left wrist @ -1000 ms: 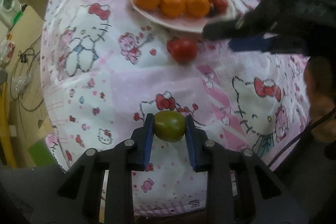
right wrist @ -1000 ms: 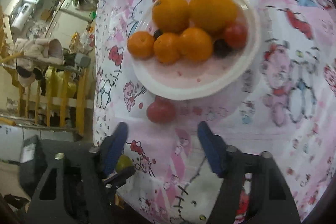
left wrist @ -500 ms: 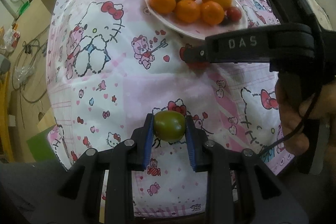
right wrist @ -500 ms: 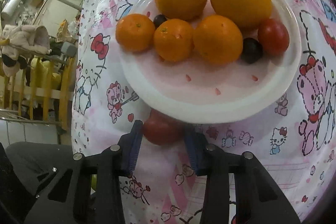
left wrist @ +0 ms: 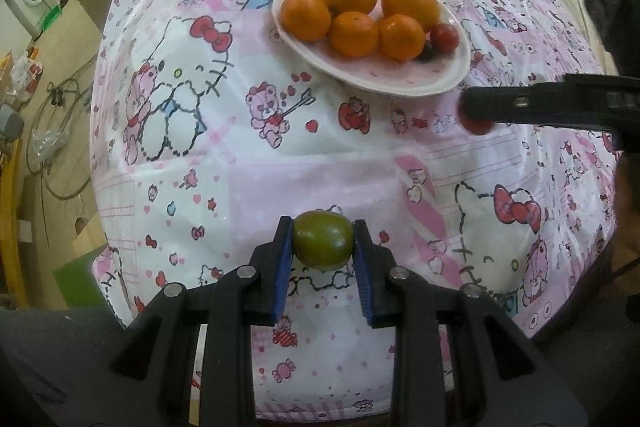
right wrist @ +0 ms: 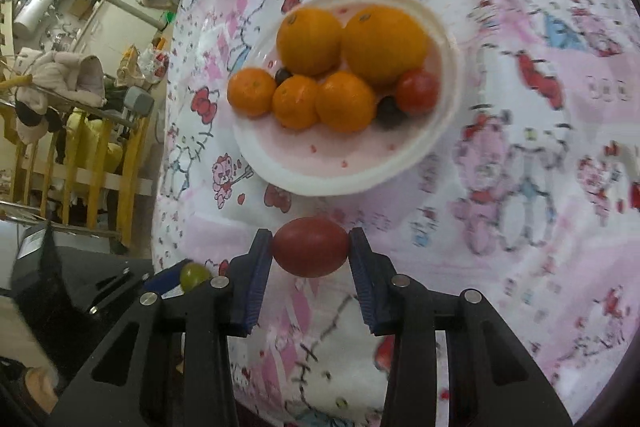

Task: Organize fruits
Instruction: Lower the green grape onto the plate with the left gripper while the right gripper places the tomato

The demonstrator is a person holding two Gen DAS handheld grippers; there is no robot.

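Tablecloth (left wrist: 248,187): printed cloth, faintly sheened. Plate (right wrist: 336,183): smooth, glossy white. Oranges (right wrist: 384,43): finely dimpled. Red tomato (right wrist: 311,247): smooth, glossy skin.

My left gripper (left wrist: 323,246) points steeply down, its blue pads clamped on both sides of a green tomato (left wrist: 323,245). My right gripper (right wrist: 311,249) also tilts downward, pads pressed against a red tomato (right wrist: 311,247) held clear of the tablecloth; from the left wrist view it reaches in side-on.

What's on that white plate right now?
The white plate holds five oranges, a red tomato and two dark round fruits. Anything tucked behind the oranges is hidden.
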